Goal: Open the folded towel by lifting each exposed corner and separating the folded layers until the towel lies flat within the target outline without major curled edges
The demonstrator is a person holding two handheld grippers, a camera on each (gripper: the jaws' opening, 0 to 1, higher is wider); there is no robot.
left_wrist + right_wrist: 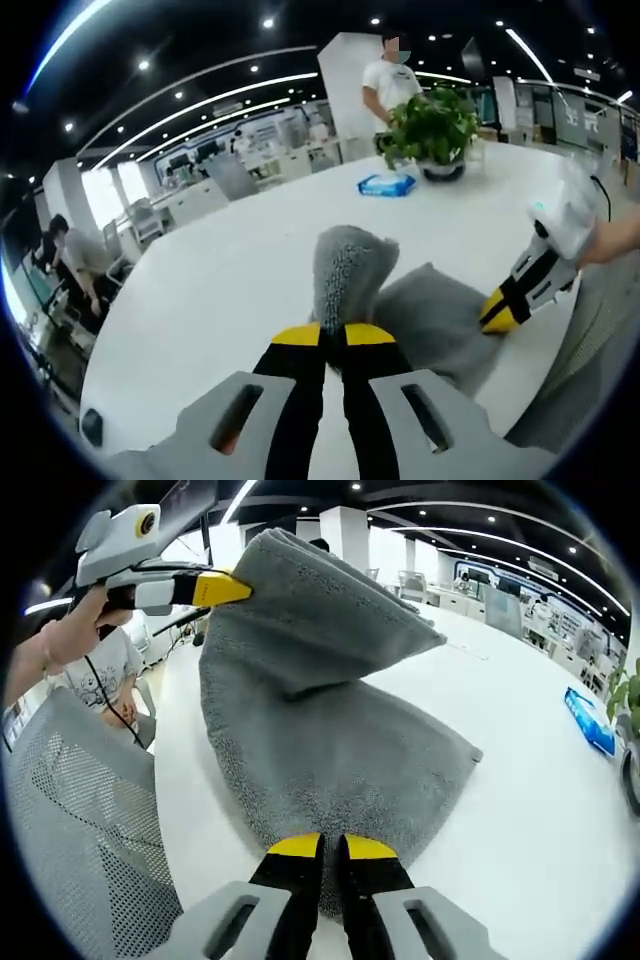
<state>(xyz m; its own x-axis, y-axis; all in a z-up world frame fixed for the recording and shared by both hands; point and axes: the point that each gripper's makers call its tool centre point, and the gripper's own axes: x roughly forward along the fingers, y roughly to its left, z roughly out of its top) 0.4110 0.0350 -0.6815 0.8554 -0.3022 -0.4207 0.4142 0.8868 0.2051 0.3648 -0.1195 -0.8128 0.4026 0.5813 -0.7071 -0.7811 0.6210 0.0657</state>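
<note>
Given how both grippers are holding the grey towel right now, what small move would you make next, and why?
Probably draw the left gripper away from the right gripper. Both are shut on edges of the towel, the left holding a fold raised off the white table, so the layers look only partly separated.

A large white table is seen in an open office. A potted green plant and a blue packet are placed at its far end. The dark ceiling is lit by long curved light strips and small spotlights. A white column and rows of desks are seen behind. A grey mesh chair is placed beside the table.
</note>
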